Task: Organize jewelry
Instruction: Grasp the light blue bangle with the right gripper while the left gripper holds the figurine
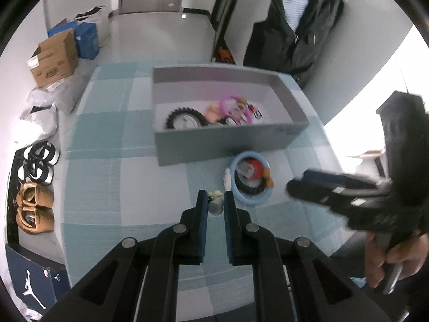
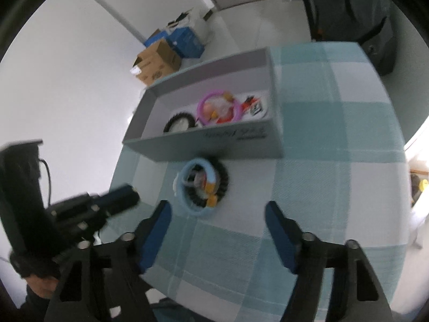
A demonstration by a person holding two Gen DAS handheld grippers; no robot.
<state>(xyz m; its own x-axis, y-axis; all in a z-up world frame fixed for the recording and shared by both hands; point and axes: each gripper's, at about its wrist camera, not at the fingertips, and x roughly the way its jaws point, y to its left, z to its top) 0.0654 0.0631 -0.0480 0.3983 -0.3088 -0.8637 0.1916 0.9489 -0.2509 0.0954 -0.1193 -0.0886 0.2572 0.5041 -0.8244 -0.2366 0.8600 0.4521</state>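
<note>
The worktop wore a woven cloth checked in teal, pale blue and white, and it filled most of both views. Toward its far edge stood a grey open box, a long side facing the cameras. Inside lay a black beaded bracelet, a pink ring-shaped bangle and a few small pieces too blurred to name.

Just in front of the box's near wall, on the bare cloth, sat a light blue bangle overlapping another black beaded bracelet, with red and orange bits among them.

The left claw was clenched on a small pale trinket, pinched between its blue pads above the cloth near the blue bangle. The right claw stood released over the cloth with nothing between its fingers, the blue bangle just beyond its tips. A person's hand gripped its handle.

Beyond the worktop, the pale floor carried a cardboard box and blue cartons by a white wall. Pairs of shoes lined the floor along the worktop's left edge. A dark jacket hung past the far right corner.
</note>
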